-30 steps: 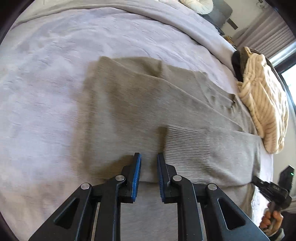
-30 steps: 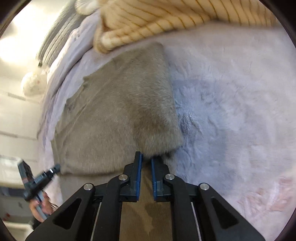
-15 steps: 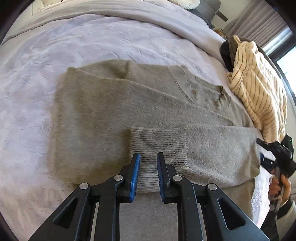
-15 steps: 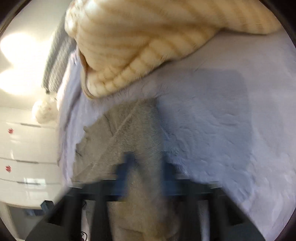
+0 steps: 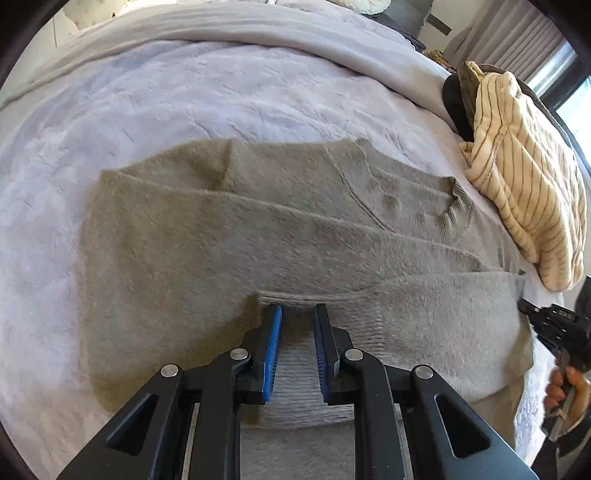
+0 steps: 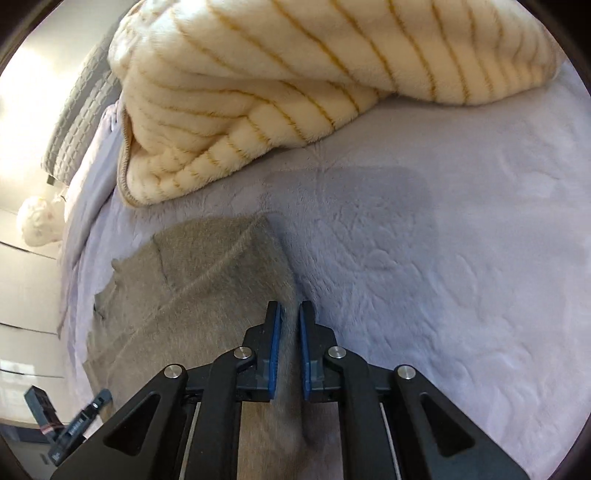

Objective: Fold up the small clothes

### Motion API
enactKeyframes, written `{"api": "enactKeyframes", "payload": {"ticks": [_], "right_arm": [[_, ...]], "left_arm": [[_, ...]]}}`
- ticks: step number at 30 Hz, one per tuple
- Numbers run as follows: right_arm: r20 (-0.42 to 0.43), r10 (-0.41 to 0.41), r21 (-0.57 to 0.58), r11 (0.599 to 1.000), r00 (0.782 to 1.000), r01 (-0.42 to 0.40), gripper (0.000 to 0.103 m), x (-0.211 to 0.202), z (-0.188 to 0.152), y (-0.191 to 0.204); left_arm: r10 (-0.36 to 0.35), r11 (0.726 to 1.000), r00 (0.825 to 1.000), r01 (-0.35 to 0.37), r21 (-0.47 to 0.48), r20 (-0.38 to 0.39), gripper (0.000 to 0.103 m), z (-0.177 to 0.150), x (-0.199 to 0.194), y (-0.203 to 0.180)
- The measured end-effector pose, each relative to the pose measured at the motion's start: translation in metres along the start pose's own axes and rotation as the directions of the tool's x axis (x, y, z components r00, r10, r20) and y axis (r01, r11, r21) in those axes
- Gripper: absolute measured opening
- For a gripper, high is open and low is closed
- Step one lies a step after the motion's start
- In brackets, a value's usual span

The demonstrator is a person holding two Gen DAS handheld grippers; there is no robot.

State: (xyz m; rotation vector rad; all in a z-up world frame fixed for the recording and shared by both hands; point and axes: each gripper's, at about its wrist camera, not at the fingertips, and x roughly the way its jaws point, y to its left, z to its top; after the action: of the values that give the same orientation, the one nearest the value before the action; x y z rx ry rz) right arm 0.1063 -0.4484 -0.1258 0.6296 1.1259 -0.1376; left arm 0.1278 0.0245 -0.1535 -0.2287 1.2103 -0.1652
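Observation:
An olive-grey knit sweater [image 5: 258, 240] lies partly folded on a lilac bed cover [image 5: 184, 92]. Its neckline points to the right. My left gripper [image 5: 297, 314] is shut on the ribbed edge [image 5: 354, 325] of the layer folded over the body, with ribbed knit between the blue pads. In the right wrist view the sweater [image 6: 207, 280] runs away to the left, and my right gripper [image 6: 290, 314] is shut on its right-hand fold. The right gripper [image 5: 554, 325] also shows in the left wrist view, in a hand [image 5: 565, 387] at the sweater's right end.
A cream blanket with thin stripes [image 5: 524, 177] is heaped just beyond the sweater's neck end; it fills the top of the right wrist view [image 6: 295, 74]. A dark item [image 5: 454, 103] lies under it. Bare lilac cover [image 6: 443, 258] spreads right of the sweater. Curtains [image 5: 517, 29] hang behind.
Both grippers have moved across the bed with the sweater's folded layer. The ribbed edge went from right of the left jaws to between them. The striped blanket is nearer, and the right jaws are tighter.

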Motion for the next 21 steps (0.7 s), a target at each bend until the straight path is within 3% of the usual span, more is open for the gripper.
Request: {"api": "enactKeyframes", "payload": {"ticks": [2, 6, 10, 12, 14, 18, 21], "right_arm": [[0.023, -0.022, -0.046, 0.999, 0.999, 0.023, 0.009, -0.014, -0.008, 0.008], [0.029, -0.003, -0.174, 0.985, 1.000, 0.008, 0.009, -0.042, -0.034, 0.027], [-0.007, -0.003, -0.288, 0.958, 1.000, 0.000, 0.009, -0.040, -0.059, 0.048], [-0.046, -0.060, -0.326, 0.944, 0.997, 0.042, 0.009, -0.023, -0.071, 0.053], [-0.072, -0.098, -0.319, 0.945, 0.993, 0.071, 0.009, -0.008, -0.079, 0.049], [-0.097, -0.016, -0.193, 0.981, 0.995, -0.003, 0.010, -0.019, -0.075, 0.026], [-0.106, 0.000, -0.163, 0.986, 0.994, -0.017, 0.013, -0.030, -0.076, 0.019]], "left_arm": [[0.035, 0.999, 0.999, -0.035, 0.003, 0.000, 0.019, 0.000, -0.007, 0.006], [0.012, 1.000, 1.000, -0.012, 0.016, -0.004, 0.019, -0.007, -0.021, 0.011], [0.003, 0.997, 1.000, -0.003, 0.077, -0.010, 0.019, -0.018, -0.023, -0.003], [0.050, 0.994, 0.998, -0.045, 0.104, -0.044, 0.019, -0.024, -0.010, -0.011], [0.091, 0.989, 0.994, -0.083, 0.119, -0.061, 0.020, -0.030, 0.000, -0.009], [0.070, 0.994, 0.995, -0.064, 0.089, -0.071, 0.021, -0.032, -0.006, 0.001], [0.080, 0.994, 0.994, -0.074, 0.083, -0.074, 0.021, -0.033, -0.011, 0.006]]}}
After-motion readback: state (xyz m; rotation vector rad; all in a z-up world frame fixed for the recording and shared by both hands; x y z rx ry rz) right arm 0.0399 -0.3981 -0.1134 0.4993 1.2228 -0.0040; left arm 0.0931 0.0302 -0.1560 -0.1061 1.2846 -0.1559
